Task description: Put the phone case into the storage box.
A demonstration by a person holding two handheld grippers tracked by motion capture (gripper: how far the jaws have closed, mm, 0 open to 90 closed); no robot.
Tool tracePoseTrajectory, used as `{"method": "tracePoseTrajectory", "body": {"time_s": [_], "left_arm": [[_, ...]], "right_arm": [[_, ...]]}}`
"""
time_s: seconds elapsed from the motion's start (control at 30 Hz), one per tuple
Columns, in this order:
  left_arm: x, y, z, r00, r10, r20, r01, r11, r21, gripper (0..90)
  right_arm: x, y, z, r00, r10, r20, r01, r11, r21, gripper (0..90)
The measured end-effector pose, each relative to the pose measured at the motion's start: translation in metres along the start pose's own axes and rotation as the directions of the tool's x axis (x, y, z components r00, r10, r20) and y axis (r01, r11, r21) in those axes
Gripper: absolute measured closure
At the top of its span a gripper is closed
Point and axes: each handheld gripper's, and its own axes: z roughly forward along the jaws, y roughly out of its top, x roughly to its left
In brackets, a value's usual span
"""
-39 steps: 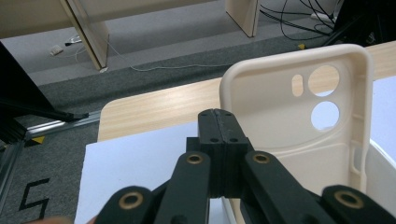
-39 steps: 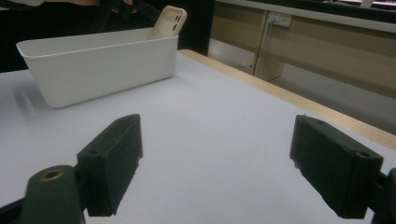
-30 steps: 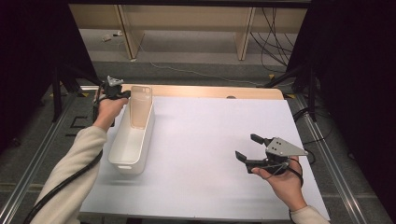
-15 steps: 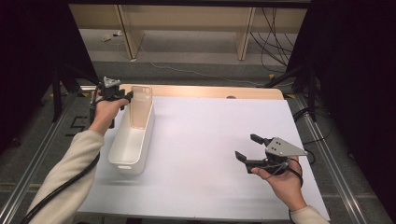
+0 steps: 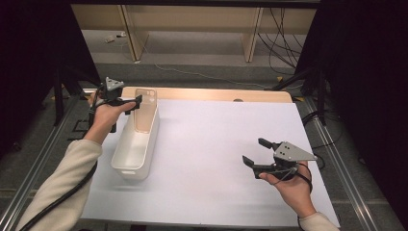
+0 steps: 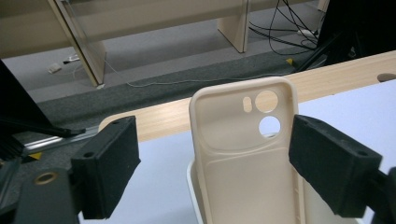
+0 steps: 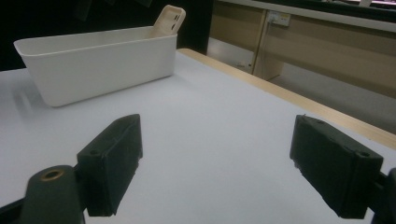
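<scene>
Since a second ago, left gripper point(image 5: 137, 100) has just been opening and drawing back; its jaws stand apart, off the case point(image 6: 247, 154). Case leans upright in the bin point(image 5: 126, 166), probably placed there. Right gripper point(image 5: 255, 151) waits open.

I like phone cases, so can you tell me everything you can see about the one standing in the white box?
The phone case is pale cream, smooth plastic or rubber by its look, with rounded corners, two round camera holes and a small slot near its top. It is empty and stands upright, leaning slightly at the far end of the white bin, its top rising above the rim. The left gripper has just been opening; the case sits untouched between its pads.
</scene>
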Motion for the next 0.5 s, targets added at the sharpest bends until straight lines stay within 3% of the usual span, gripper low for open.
{"method": "tracePoseTrajectory", "body": {"time_s": [0.5], "left_arm": [[-0.010,-0.004,-0.027,0.9979,0.013,0.064,-0.011,0.9994,-0.033,12.3]], "right_arm": [[0.000,0.000,0.000,1.0000,-0.008,0.003,0.008,1.000,-0.007,18.3]]}}
